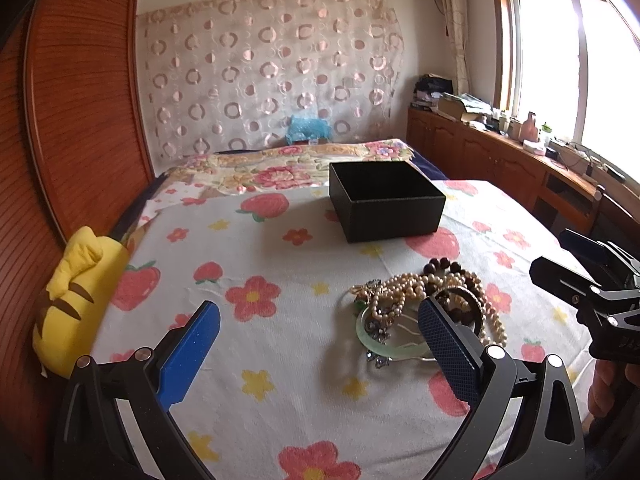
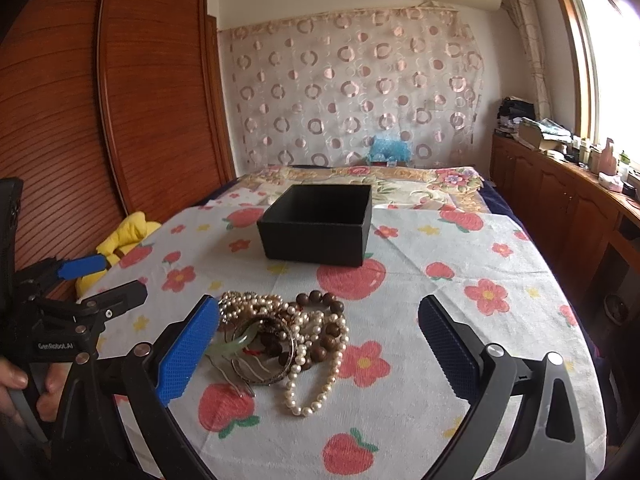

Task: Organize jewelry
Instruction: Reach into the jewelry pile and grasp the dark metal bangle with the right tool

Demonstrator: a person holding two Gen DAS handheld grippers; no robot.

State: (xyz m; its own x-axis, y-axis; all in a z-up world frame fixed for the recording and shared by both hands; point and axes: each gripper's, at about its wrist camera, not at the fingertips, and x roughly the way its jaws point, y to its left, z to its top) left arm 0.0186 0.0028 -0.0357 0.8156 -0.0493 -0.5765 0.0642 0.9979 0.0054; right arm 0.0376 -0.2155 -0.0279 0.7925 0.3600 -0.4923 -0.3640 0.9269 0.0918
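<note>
Both grippers, left gripper [image 1: 320, 344] and right gripper [image 2: 320, 344], spread wide, flanking jewelry pile [image 2: 284, 340] at lower center; black box [image 2: 320, 224] open behind to receive it.

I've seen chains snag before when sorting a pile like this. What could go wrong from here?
1. The pearl necklace, wooden bead bracelet and green bangle lie tangled in one heap; lifting one may drag others along.
2. Both the left hand-held gripper and right hand-held gripper are open near the heap and could bump each other.
3. The black box sits on soft cloth and might shift if nudged.
</note>
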